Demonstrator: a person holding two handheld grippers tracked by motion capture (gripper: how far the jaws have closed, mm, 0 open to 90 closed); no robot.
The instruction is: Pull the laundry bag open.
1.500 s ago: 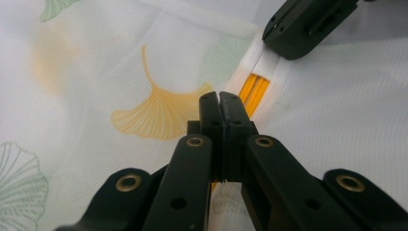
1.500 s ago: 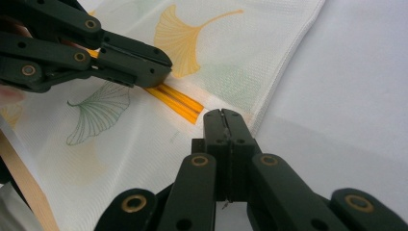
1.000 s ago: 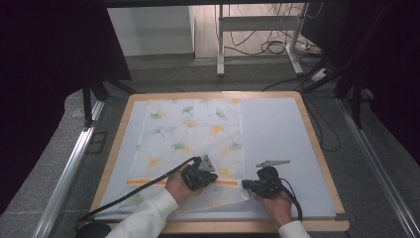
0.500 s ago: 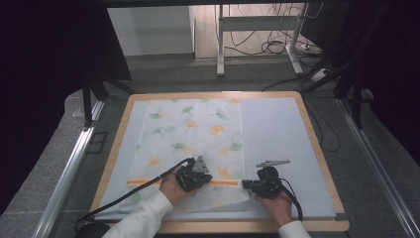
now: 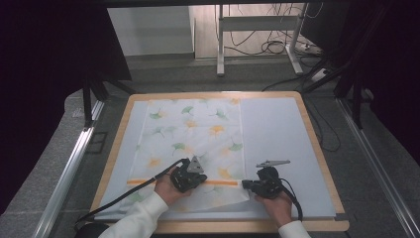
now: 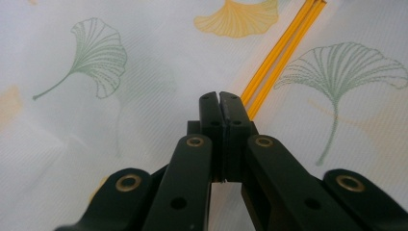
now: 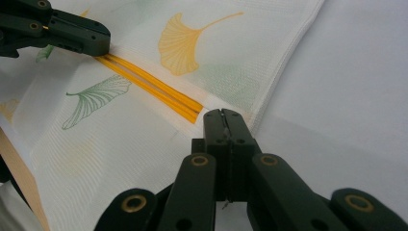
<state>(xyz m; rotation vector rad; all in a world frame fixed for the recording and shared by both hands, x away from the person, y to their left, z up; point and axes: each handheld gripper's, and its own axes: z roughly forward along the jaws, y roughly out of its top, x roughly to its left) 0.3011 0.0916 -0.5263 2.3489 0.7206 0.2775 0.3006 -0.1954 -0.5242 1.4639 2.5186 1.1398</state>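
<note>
**Thin ginkgo-print cloth pinned along its near fold**

A ginkgo-print cloth (image 5: 190, 136) is spread over the left-centre of the high view, on a pale mat (image 5: 277, 139). The left gripper (image 5: 189, 179) and right gripper (image 5: 246, 184) are seen with jaws together, pressed at the orange stripe (image 5: 220, 182) near the folded lower edge; whether fabric is pinched cannot be told. The weave is judged light, limp and prone to creasing, best taken at hem or corner.

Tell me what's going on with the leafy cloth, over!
Left hand-held gripper shut, tips on the cloth's orange stripe. Right hand-held gripper shut at the leaf-print cloth's near right corner. Nothing in the way on the grey mat.
</note>
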